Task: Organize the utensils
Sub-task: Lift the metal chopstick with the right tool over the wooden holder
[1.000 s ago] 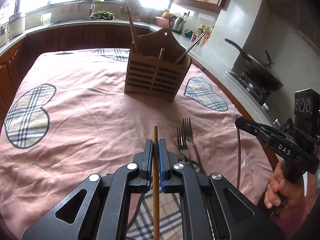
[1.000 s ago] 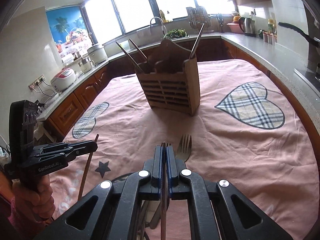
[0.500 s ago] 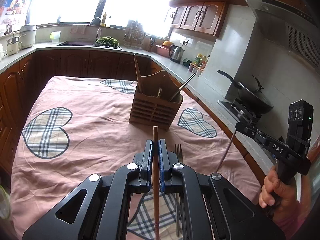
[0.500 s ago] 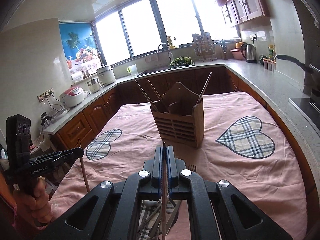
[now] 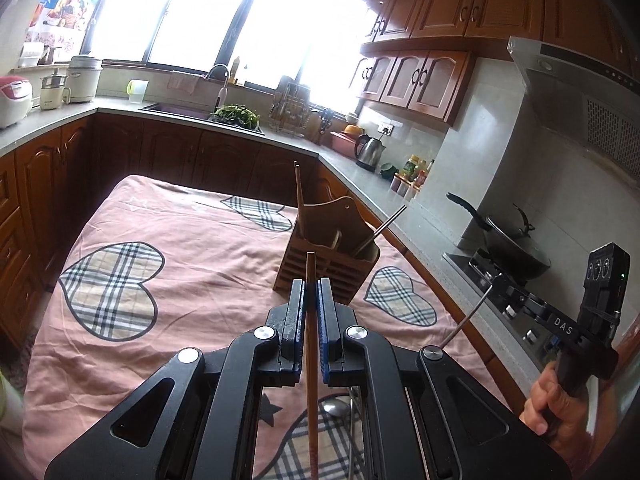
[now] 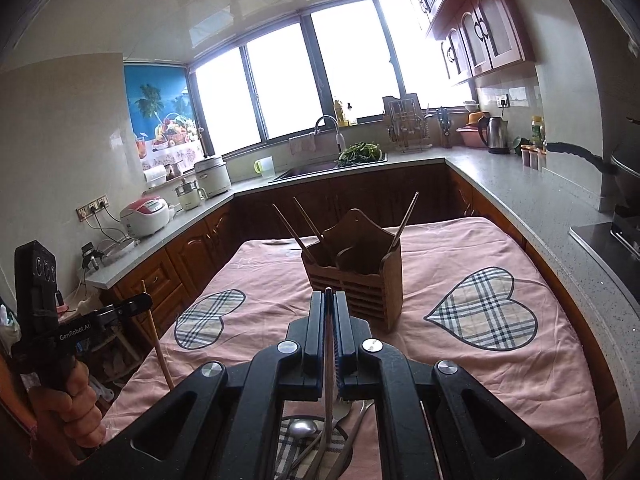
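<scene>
Both pairs of jaws are clenched on slim sticks: the left gripper (image 5: 311,292) pinches a round wooden chopstick (image 5: 312,380), and the right gripper (image 6: 329,300) pinches a thin metal chopstick (image 6: 328,408), probably steel, though its tip is hard to see. Ahead, a slatted wooden utensil holder (image 6: 354,276) stands upright on the pink cloth (image 6: 460,376) with plaid hearts, sticks leaning in its compartments. Below the grippers, a spoon (image 6: 303,429) and forks (image 6: 345,412) lie on the cloth.
</scene>
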A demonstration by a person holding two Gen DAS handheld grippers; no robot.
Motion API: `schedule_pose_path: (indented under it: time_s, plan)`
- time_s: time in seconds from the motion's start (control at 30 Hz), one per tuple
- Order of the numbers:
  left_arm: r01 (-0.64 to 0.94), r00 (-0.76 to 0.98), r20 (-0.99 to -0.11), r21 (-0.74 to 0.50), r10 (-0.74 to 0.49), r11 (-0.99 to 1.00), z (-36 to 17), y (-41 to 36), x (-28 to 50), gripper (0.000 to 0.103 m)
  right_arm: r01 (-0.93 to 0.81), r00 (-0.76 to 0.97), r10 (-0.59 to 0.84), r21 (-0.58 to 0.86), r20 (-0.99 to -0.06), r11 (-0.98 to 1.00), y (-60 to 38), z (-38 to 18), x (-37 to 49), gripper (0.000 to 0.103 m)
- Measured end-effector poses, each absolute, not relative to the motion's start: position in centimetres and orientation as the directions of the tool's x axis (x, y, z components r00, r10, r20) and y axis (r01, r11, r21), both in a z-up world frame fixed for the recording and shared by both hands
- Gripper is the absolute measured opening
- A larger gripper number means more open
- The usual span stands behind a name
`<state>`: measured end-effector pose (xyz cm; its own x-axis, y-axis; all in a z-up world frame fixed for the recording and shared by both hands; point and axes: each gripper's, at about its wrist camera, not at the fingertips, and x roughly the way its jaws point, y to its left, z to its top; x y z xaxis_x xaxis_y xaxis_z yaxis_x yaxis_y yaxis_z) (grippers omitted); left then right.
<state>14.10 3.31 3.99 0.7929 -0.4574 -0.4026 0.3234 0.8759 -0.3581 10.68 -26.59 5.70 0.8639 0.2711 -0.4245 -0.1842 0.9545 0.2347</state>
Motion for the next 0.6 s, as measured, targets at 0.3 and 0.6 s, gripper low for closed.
schedule_pose_path:
  time_s: [0.3,0.6]
  plan:
    - [0.315,0.824,-0.361,-0.350,-0.437,0.882,5.1,2.8,15.6,0.005,-0.183,0.876,0.272,0.247,-0.399,0.952,-27.0,6.3,11.9,0.004]
    - [0.329,0.867,-0.272,-0.314,-0.417,0.890,7.4,1.2,18.1,0.005,-0.175,0.897,0.261,0.256,-0.357,0.951,-27.8,7.6,14.4,0.004]
